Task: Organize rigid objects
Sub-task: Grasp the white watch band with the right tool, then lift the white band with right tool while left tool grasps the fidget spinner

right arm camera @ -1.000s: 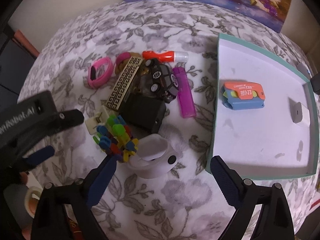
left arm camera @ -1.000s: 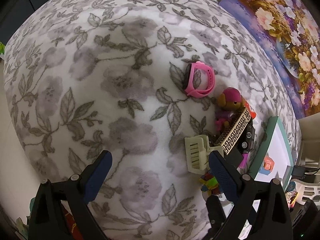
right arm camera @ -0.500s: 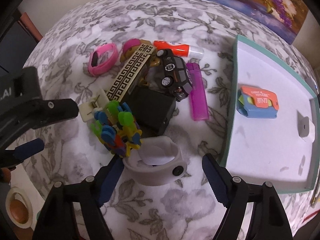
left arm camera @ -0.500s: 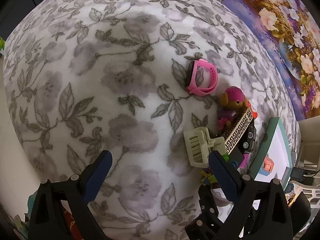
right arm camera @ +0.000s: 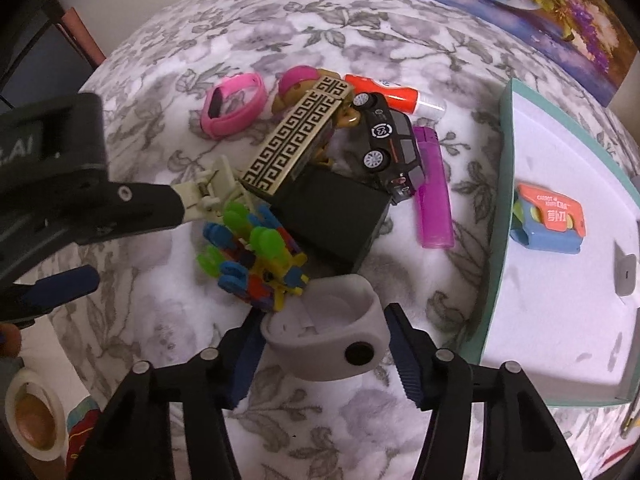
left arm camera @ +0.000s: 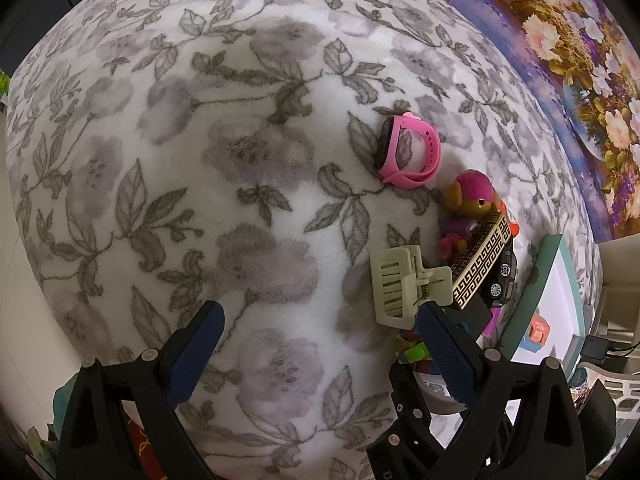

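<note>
Pickup is the step in hand: my right gripper (right arm camera: 324, 344) is closing around the open grey case (right arm camera: 326, 336) near the front edge of the flowered bed (right arm camera: 360, 28), its pads just beside the case's sides but, as far as I can tell, not yet pressing. My left gripper (left arm camera: 316, 344) hangs spread and empty over bare blanket beside the cream clip (left arm camera: 404, 284). Next I judge I must finish the squeeze, lift clear of the coloured toy (right arm camera: 256, 256), and carry the case to the tray (right arm camera: 504, 184) at the right.
</note>
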Demonstrator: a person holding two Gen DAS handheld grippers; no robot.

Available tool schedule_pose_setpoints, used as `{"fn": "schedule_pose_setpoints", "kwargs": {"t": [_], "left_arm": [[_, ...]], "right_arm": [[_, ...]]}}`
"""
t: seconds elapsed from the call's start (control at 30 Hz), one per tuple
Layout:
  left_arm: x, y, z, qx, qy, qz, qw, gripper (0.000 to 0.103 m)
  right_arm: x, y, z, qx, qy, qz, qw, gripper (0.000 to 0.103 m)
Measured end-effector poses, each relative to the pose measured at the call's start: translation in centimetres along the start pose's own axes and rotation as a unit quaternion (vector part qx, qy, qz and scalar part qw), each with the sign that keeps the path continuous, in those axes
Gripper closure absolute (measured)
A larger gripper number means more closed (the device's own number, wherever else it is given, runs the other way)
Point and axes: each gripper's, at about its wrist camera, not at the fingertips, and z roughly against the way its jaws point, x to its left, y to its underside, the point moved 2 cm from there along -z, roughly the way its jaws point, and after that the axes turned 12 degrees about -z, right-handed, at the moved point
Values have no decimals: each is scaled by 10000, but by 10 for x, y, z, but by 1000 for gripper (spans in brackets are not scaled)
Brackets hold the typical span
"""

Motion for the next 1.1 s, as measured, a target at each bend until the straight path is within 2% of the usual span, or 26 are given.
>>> {"fn": "schedule_pose_setpoints", "kwargs": {"t": [0.17,0.47,0.8,0.97,1.1], "left_arm": [[1,0,1,-7,8,-13,10000,6],[-3,-2,2,-38,55,-82,9999,6],[-7,-4,2,-82,101,-170,9998,6],[-8,-4,2,-70,126,-228,9996,6],[-14,-5,0,-61,164,-296,9994,6]], "right_arm": [[0,2,0,40,-78,-73,9999,45],[-28,-2,12,68,-186,-392,9990,45],[-40,-12,43,-252,-415,-547,9973,45],[-59,-21,61,-489,-385,-820,9947,45],[-76,-24,68,-634,-196,-1083,9919,45]]}}
